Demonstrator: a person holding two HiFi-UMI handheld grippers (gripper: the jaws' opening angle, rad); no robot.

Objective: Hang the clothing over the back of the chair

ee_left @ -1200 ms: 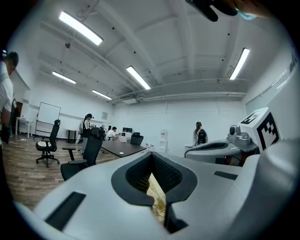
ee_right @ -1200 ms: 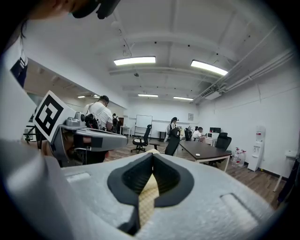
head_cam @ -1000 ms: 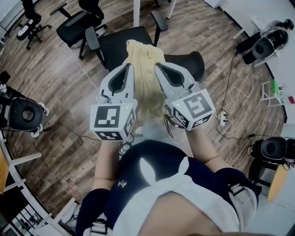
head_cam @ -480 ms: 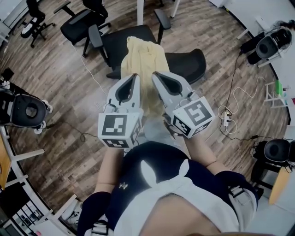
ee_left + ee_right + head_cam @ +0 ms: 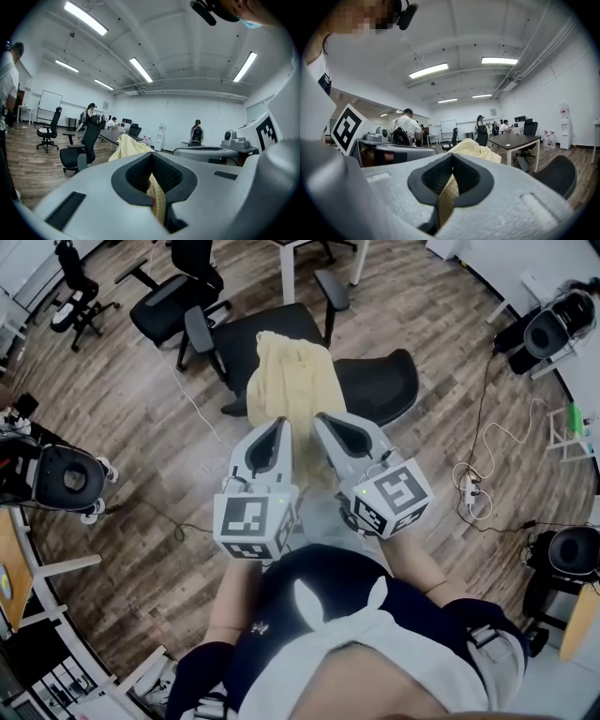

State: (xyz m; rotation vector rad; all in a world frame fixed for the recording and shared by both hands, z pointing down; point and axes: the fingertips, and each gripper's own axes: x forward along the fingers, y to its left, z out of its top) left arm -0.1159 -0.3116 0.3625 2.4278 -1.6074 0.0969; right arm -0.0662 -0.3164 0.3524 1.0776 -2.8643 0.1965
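Nearest my head camera sat the left gripper's marker cube (image 5: 253,521) and the right gripper's marker cube (image 5: 396,495), side by side above the wooden floor (image 5: 122,427). Beyond them the left gripper (image 5: 281,425) had its jaws pressed together on a fold of the yellow clothing (image 5: 286,381), a strip of the cloth running down through the closed tips. The right gripper (image 5: 323,418) was clamped the same way on another fold, just beside the first. From both pinches the clothing stretched away from me and up onto the black chair (image 5: 248,334), where it lay heaped over the near edge, beside the curved backrest (image 5: 380,381). I could not tell whether it hung over that backrest or only rested against it. Farther off stood another office chair (image 5: 173,296) to the left, and a white cable (image 5: 487,451) trailed over the floor to the right. At the far end of the room a long table (image 5: 515,139) stood with people (image 5: 407,124) around it.
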